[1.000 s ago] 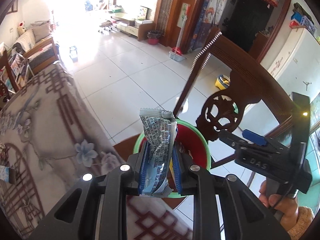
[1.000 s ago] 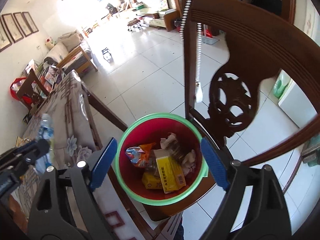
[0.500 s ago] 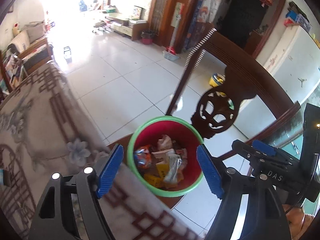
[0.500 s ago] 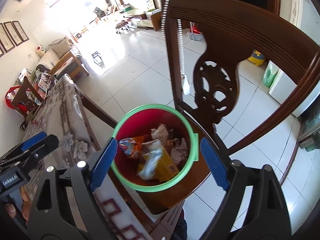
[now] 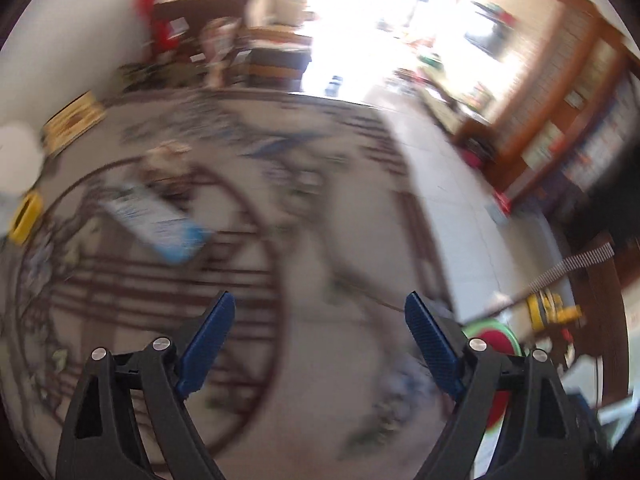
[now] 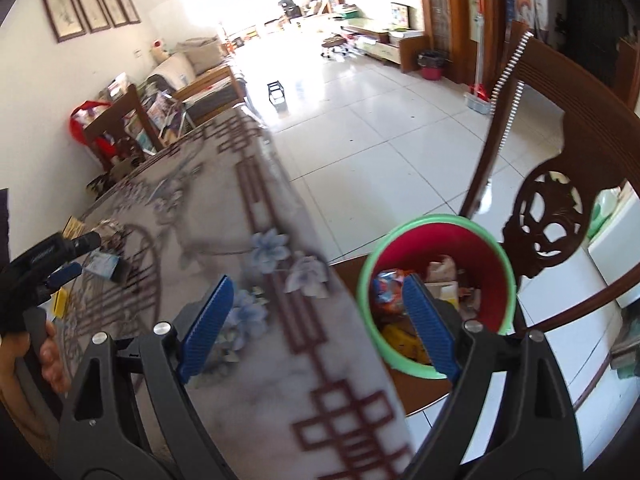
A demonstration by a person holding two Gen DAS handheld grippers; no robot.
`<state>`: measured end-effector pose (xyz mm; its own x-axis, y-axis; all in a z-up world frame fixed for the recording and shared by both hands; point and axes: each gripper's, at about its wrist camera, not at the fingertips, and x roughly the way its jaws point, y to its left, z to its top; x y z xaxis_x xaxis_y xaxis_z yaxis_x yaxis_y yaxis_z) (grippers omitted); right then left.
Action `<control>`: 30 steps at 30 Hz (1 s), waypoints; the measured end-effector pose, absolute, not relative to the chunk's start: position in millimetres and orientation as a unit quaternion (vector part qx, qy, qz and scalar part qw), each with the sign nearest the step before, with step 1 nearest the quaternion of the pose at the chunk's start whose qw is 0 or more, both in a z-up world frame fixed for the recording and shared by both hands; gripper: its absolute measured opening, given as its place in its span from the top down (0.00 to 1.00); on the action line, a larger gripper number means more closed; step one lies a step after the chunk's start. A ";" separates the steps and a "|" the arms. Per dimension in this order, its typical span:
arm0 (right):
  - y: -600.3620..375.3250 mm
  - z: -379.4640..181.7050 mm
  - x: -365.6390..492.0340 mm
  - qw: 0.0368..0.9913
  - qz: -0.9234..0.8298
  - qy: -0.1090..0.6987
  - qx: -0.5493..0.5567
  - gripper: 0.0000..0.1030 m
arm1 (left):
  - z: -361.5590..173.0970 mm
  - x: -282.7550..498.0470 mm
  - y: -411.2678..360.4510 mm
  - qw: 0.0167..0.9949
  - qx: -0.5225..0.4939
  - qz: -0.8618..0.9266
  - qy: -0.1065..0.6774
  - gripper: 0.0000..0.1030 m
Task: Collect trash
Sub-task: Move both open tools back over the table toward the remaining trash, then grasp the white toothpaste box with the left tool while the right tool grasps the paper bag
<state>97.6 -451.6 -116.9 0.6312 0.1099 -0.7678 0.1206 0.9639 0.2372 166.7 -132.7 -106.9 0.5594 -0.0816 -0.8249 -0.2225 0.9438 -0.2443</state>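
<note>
The left gripper (image 5: 320, 344) is opening, nothing between its jaws; ahead and to its left is lying a blue-white wrapper (image 5: 154, 222), seemingly light, crinkly, slippery, best pinched across one edge.

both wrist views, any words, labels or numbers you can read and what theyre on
None can be read for certain.
Left claw: pale lettering on its black body, too small and blurred.
Blue and white packet on the table: print smeared by motion blur.
Trash in the red bin: printing too small.
</note>
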 end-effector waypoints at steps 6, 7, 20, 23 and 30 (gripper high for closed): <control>-398.0 -112.8 94.9 0.893 0.009 0.436 0.113 0.17 | -161.2 205.2 -15.4 0.807 -0.284 0.174 0.489 0.19; -392.5 -112.8 94.3 0.893 0.008 0.437 0.111 0.17 | -171.2 212.4 -4.8 0.797 -0.294 0.186 0.494 0.19; -340.8 -112.0 94.7 0.888 -0.017 0.456 0.060 0.17 | -240.3 243.4 19.7 0.740 -0.384 0.226 0.504 0.07; -322.8 -113.2 99.3 0.885 -0.002 0.464 0.041 0.17 | -242.0 246.9 23.1 0.732 -0.397 0.231 0.503 0.08; -285.5 -108.1 108.2 0.883 0.037 0.468 0.001 0.17 | -233.8 253.9 30.9 0.755 -0.350 0.195 0.519 0.38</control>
